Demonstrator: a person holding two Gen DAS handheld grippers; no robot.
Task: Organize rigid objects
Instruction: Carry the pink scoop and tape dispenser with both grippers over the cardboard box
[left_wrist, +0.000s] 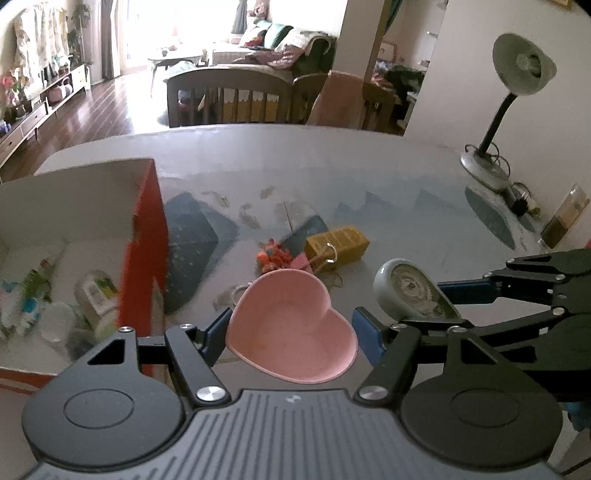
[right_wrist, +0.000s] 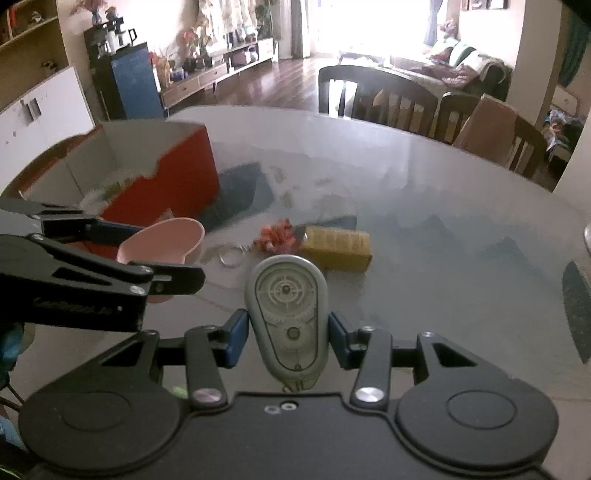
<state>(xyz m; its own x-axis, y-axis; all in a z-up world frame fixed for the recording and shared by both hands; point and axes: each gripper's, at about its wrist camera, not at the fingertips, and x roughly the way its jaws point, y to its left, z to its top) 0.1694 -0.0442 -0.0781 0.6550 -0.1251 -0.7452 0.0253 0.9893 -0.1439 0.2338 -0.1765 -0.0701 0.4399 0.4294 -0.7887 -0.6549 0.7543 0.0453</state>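
Fingers first: your left gripper (left_wrist: 291, 332) has its blue fingers (left_wrist: 216, 334) set around the pink heart-shaped dish (left_wrist: 291, 328); the left pad touches the rim, while the right pad seems to stand just off it, so you cannot tell whether the dish is truly pinched or only bracketed.

Furthest left on the worktop (left_wrist: 388, 192) sits the red box (left_wrist: 144, 243), open on top, with several small items already lying inside, among them a white lidded tub (left_wrist: 98, 295). That part of the sorting looks done.

Moving right, 3 things lie loose on the worktop: a metal ring (right_wrist: 231, 256), an orange trinket (left_wrist: 273, 256) and a yellow box (left_wrist: 338, 243), close together beyond the dish. These look like what is left.

Further right, your right gripper (right_wrist: 286, 332) holds its fingers (right_wrist: 236, 338) closed against both sides of the grey tape dispenser (right_wrist: 286, 314), which appears lifted off the surface, though that is a judgement.

By the look of it you are partway: 2 pieces in hand or nearly so, 3 waiting, none of them yet in the box.
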